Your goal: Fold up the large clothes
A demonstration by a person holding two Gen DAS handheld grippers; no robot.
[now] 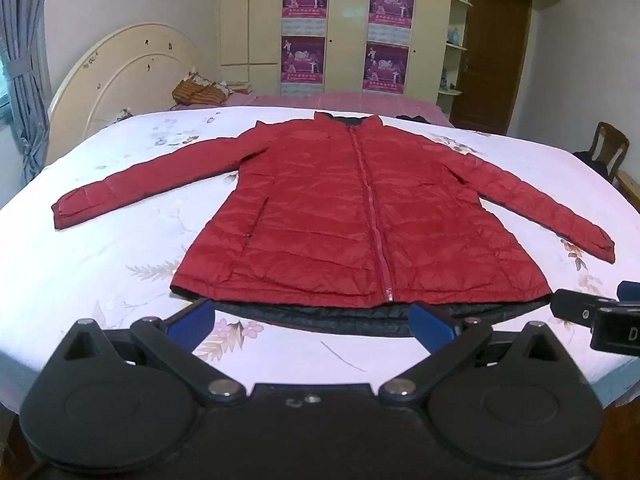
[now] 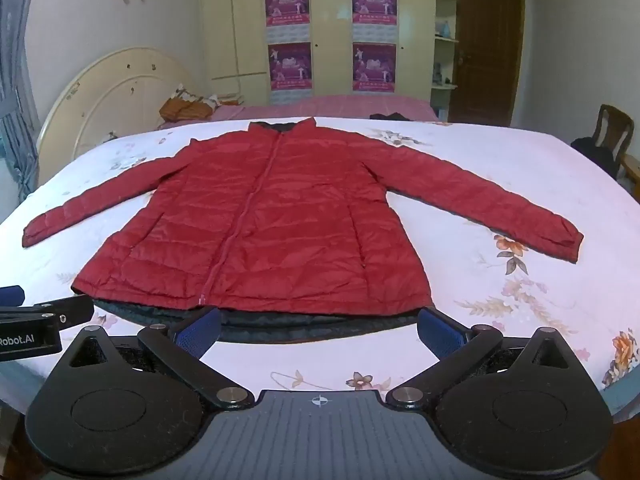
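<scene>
Jacket [image 1: 344, 208], red and zipped, lies flat on the bed [image 1: 120, 248] with both sleeves spread out, dark lining showing at its hem. I see my left hand-held gripper [image 1: 312, 322] and right hand-held gripper [image 2: 320, 330] with fingers spread apart, empty, near that hem above the floral sheet.
</scene>
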